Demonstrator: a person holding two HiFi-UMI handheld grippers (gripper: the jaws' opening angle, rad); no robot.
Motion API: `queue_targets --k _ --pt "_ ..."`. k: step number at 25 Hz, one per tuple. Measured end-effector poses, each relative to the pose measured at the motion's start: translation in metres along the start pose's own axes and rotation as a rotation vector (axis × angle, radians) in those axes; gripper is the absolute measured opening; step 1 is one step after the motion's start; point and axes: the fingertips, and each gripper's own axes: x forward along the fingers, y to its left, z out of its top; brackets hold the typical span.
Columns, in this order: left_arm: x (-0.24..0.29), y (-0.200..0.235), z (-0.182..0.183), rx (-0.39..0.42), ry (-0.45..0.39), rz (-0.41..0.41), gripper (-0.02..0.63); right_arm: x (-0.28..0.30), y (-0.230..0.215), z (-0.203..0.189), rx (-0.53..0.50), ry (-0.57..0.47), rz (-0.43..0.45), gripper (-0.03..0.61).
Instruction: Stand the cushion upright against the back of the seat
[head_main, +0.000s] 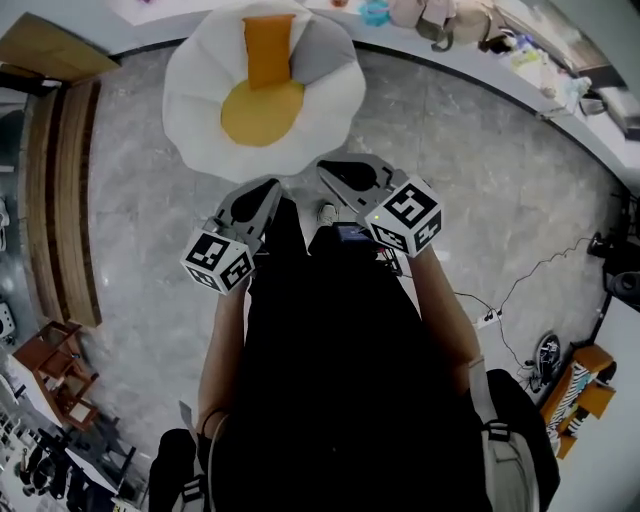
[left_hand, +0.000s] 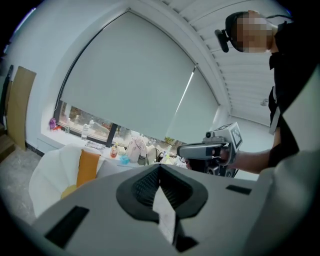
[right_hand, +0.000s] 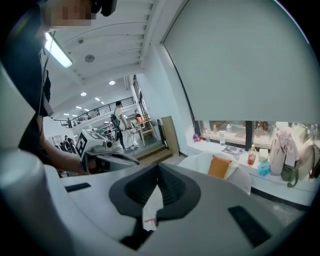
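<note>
Holding both tools level before the body, short of the seat. L gripper (left_hand: 160, 168): jaws pressed together, nothing btwn them. R gripper (right_hand: 158, 169): same, shut & empty. White tab in each jaw seam; red mark on R one, too small to read. Marker cubes (head_main: 405, 215): black/white square codes, no text. Seat (head_main: 195, 95): white, scalloped, egg-shaped, yellow round centre, on grey marble floor (head_main: 470, 170). Cushion (head_main: 268, 50): orange, upright against seat back, grey pillow (head_main: 322, 50) touching its side. Sill (right_hand: 280, 187) behind: bottles, bags; labels illegible.
</note>
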Motion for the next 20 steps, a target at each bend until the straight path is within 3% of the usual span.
queue_targets --k 7,20 --pt "-0.006 -0.044 -0.001 0.044 0.004 0.004 0.014 -0.039 0.025 -0.021 0.032 -0.040 0.060 0.017" --pt "-0.021 -0.054 0.020 0.060 0.003 -0.067 0.014 -0.026 0.044 0.000 0.019 -0.041 0.070 0.017"
